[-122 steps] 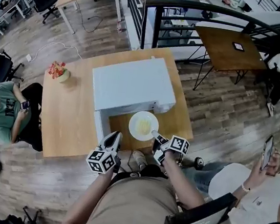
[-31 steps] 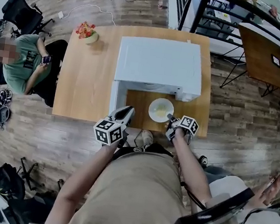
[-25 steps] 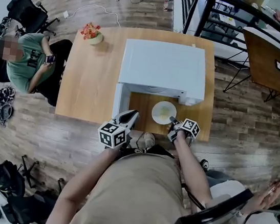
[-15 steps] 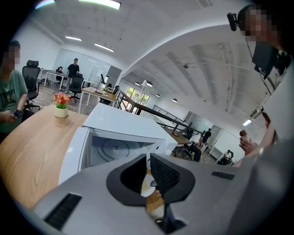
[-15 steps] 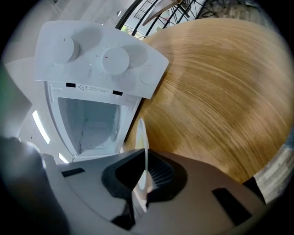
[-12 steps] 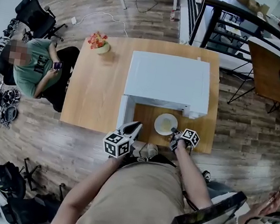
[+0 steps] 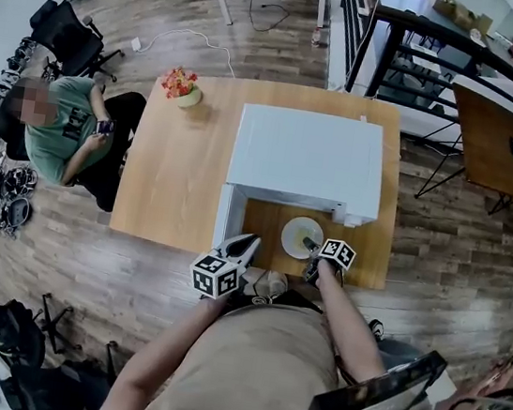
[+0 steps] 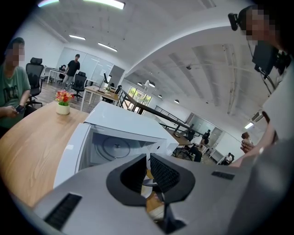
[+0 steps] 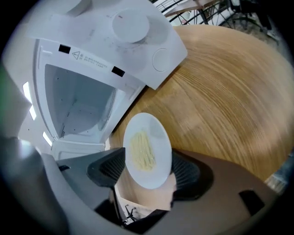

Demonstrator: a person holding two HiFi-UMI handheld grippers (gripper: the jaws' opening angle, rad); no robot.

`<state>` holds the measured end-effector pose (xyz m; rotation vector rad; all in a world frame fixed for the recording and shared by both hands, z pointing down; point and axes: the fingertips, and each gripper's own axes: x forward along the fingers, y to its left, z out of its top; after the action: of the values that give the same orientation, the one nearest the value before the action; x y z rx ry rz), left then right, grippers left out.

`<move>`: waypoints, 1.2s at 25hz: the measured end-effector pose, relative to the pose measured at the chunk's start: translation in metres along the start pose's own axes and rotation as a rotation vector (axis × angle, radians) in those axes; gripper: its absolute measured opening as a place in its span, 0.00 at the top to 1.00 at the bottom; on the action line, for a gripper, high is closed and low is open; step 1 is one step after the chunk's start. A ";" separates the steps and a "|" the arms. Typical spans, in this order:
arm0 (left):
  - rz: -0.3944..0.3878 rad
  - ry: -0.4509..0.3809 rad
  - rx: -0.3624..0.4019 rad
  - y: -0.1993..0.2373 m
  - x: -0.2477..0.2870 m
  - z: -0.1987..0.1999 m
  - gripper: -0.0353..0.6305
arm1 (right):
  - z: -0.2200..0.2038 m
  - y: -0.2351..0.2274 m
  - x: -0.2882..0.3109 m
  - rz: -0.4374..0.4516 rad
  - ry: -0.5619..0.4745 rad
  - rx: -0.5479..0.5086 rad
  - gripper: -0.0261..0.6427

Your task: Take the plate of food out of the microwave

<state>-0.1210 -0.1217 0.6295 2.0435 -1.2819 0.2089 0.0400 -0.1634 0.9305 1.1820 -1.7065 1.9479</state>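
Nearest you, your left gripper hangs at the near edge of the table, jaws all but together and empty. Your right gripper, clamped on the plate's near rim a second ago, is now opening, its pads clear of the rim between them. The plate of food lies flat on the table just in front of the microwave, whose cavity beyond stands empty. I judge the job done, bar drawing back
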 end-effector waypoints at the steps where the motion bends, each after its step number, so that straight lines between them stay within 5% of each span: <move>1: -0.002 0.002 -0.002 -0.001 0.000 -0.002 0.93 | 0.001 0.003 0.000 -0.010 -0.008 -0.022 0.48; 6: -0.007 0.005 -0.009 -0.005 0.000 -0.010 0.93 | 0.013 0.011 -0.006 -0.071 -0.058 -0.113 0.32; 16: -0.030 -0.038 -0.030 -0.011 -0.020 -0.014 0.93 | 0.049 0.066 -0.099 0.013 -0.353 -0.246 0.32; 19: -0.063 -0.067 -0.020 -0.012 -0.024 -0.005 0.93 | 0.051 0.090 -0.138 0.046 -0.448 -0.312 0.39; 30: -0.198 -0.160 0.008 -0.037 -0.097 0.019 0.93 | 0.012 0.191 -0.302 0.038 -0.819 -0.598 0.43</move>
<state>-0.1420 -0.0532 0.5513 2.2139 -1.1627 -0.0414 0.1001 -0.1360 0.5794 1.7944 -2.4398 0.8273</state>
